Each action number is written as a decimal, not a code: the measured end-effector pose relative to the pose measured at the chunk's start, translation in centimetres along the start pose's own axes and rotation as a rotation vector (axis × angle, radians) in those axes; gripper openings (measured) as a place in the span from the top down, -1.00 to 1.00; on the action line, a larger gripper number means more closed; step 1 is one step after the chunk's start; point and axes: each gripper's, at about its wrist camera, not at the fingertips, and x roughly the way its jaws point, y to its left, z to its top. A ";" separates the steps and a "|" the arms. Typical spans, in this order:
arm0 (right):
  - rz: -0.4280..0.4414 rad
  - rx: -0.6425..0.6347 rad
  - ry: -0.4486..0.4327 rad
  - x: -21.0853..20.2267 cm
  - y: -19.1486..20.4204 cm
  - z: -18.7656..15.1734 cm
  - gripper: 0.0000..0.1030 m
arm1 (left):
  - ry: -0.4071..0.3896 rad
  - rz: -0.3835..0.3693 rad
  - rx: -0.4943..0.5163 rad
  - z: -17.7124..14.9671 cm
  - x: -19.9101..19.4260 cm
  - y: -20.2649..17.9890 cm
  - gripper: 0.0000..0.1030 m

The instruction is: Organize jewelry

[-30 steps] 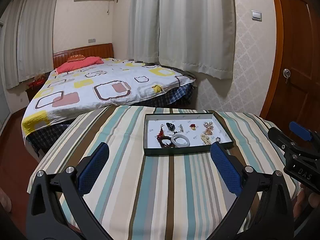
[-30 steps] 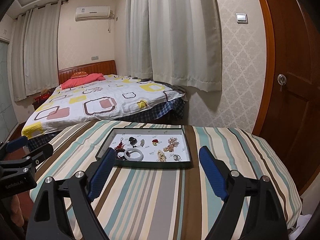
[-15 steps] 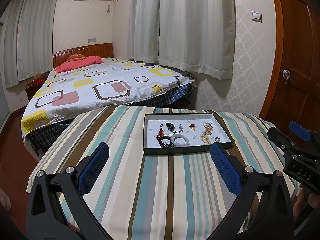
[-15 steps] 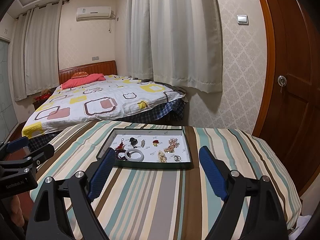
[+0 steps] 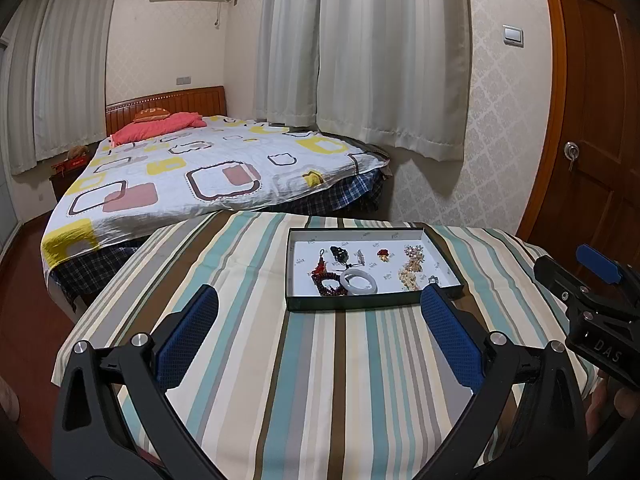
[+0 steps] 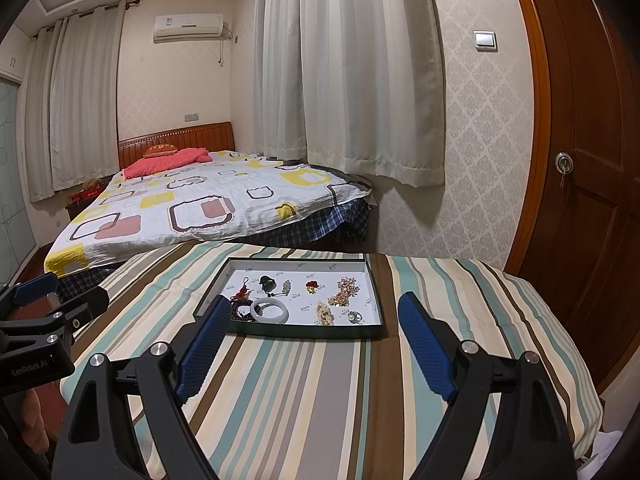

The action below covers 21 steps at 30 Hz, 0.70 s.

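Note:
A shallow dark-rimmed tray (image 5: 372, 303) with a white floor sits on a striped tablecloth (image 5: 320, 380). It holds several jewelry pieces: a white bangle (image 5: 359, 282), dark red beads (image 5: 326, 285), a black pendant (image 5: 339, 253), a red brooch (image 5: 384, 255) and gold pieces (image 5: 412, 270). The tray also shows in the right wrist view (image 6: 304, 331) with the bangle (image 6: 269, 311). My left gripper (image 5: 320, 332) is open and empty, short of the tray's near rim. My right gripper (image 6: 314, 342) is open and empty, also before the near rim.
A bed (image 5: 192, 176) with a patterned cover stands beyond the table's far edge. White curtains (image 5: 360, 52) hang behind. A wooden door (image 6: 588, 160) is at the right. The table edges drop off at left and right.
Both views have risen very slightly; the tray sits a touch lower in frame. Both grippers stay open and empty.

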 end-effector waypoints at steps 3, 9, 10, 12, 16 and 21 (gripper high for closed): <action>0.000 -0.001 -0.001 0.0 0.1 0.2 -0.61 | 0.000 0.002 0.000 0.0 0.0 0.0 -0.91; 0.000 -0.002 -0.002 -0.1 0.1 0.2 -0.61 | -0.002 0.007 -0.008 0.0 -0.1 0.0 -0.91; 0.001 -0.002 -0.002 -0.1 0.1 0.2 -0.61 | -0.007 0.010 -0.008 0.0 -0.1 -0.1 -0.91; 0.000 -0.002 -0.002 -0.1 0.1 0.2 -0.61 | -0.016 0.014 -0.010 0.1 -0.2 -0.1 -0.91; 0.000 -0.001 0.000 -0.1 0.1 0.2 -0.61 | -0.023 0.011 -0.012 0.3 -0.3 0.1 -0.91; 0.001 -0.003 0.000 -0.1 0.2 0.2 -0.61 | -0.003 -0.004 -0.016 0.1 -0.1 0.3 -0.91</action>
